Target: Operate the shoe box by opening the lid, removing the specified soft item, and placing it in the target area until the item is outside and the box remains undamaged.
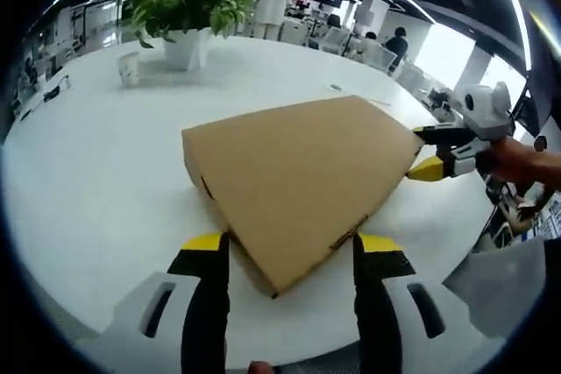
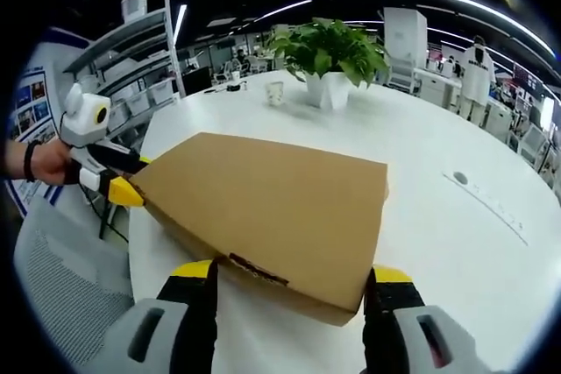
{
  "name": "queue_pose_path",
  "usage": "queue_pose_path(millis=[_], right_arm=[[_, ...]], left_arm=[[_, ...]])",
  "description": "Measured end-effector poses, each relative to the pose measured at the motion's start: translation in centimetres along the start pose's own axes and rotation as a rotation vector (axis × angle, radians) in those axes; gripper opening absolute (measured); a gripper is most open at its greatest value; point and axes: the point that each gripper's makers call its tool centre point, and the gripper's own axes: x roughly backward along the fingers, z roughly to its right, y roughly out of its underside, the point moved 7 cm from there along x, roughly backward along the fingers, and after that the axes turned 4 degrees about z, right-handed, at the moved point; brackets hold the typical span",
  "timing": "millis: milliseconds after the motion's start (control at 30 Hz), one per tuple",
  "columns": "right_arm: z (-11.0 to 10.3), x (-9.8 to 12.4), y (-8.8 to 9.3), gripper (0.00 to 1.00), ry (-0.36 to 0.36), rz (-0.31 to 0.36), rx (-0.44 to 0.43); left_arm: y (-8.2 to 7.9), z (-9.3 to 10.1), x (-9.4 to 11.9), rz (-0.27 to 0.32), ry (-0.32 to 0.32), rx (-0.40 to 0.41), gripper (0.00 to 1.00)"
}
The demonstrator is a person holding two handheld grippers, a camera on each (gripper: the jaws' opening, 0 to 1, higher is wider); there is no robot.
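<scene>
Your left gripper (image 1: 292,250) and right gripper (image 2: 290,276) both gape wide, each straddling a corner of the closed shoe box (image 1: 298,177) on the white table (image 1: 96,172); potted plant (image 1: 187,8) at 11 o'clock

- The left gripper (image 1: 291,256) is showing black jaws with yellow tips and grey shells.
- The right gripper (image 2: 292,285) is looking the same.
- A dark wristband (image 2: 31,161) is showing.
</scene>
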Motion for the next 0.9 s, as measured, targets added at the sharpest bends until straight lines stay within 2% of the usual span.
queue_pose_path(millis=[433,900], right_arm=[[-0.2,0.7,-0.6,0.65,0.015,0.020,-0.007],[-0.6,1.8,-1.8,0.65,0.037,0.073,-0.022]], left_arm=[[-0.4,0.4,1.0,0.025,-0.022,0.005,0.51],[-1.7,0.8,2.5,0.055,-0.039,-0.063,0.47]])
